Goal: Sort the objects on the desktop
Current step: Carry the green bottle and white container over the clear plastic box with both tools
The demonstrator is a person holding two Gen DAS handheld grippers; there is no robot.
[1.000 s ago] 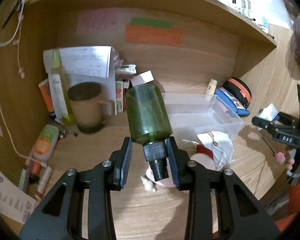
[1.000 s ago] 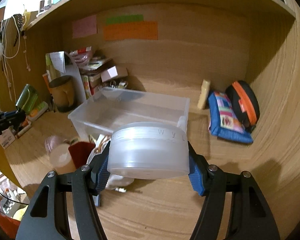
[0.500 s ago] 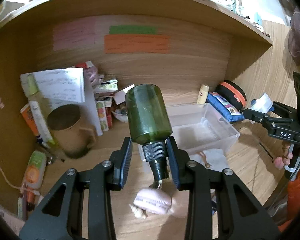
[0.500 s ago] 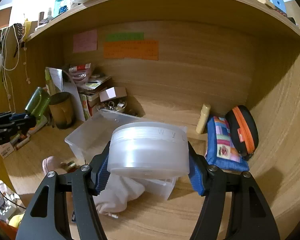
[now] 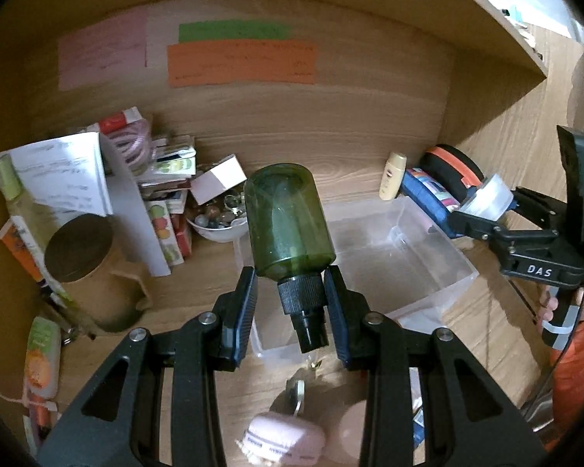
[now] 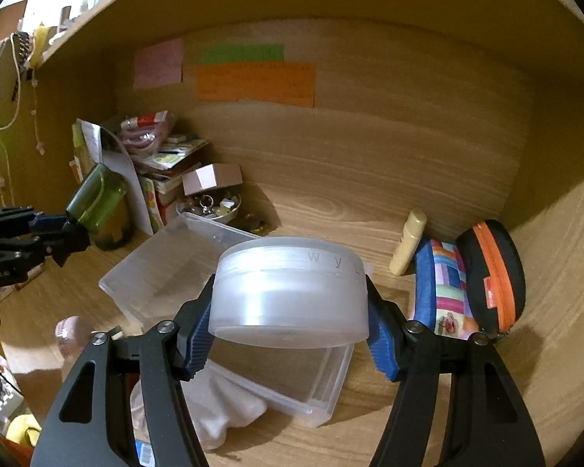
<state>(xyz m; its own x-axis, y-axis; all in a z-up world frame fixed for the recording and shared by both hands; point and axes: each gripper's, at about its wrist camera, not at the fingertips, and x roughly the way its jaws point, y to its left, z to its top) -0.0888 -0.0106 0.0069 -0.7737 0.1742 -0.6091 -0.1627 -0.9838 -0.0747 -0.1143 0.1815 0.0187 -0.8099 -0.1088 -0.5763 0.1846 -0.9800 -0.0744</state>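
My left gripper (image 5: pixel 292 299) is shut on the black cap and neck of a green bottle (image 5: pixel 288 222), held above the near left corner of a clear plastic bin (image 5: pixel 428 241). The bottle also shows in the right wrist view (image 6: pixel 97 198). My right gripper (image 6: pixel 290 319) is shut on a round translucent white jar (image 6: pixel 292 292), held over the bin (image 6: pixel 167 272). In the left wrist view the right gripper (image 5: pixel 482 210) and its jar (image 5: pixel 490 196) hang at the bin's right side.
A brown mug (image 5: pixel 85 268), papers, boxes and a bowl of trinkets (image 5: pixel 218 225) crowd the back left. A cream tube (image 6: pixel 408 249), a blue patchwork pouch (image 6: pixel 444 292) and a black-orange case (image 6: pixel 490 276) lie at the right. A pink case (image 5: pixel 280 439) and white cloth (image 6: pixel 222 404) lie in front.
Both grippers have risen and moved forward toward the bin with their loads still held. The bin now lies lower and closer under both.
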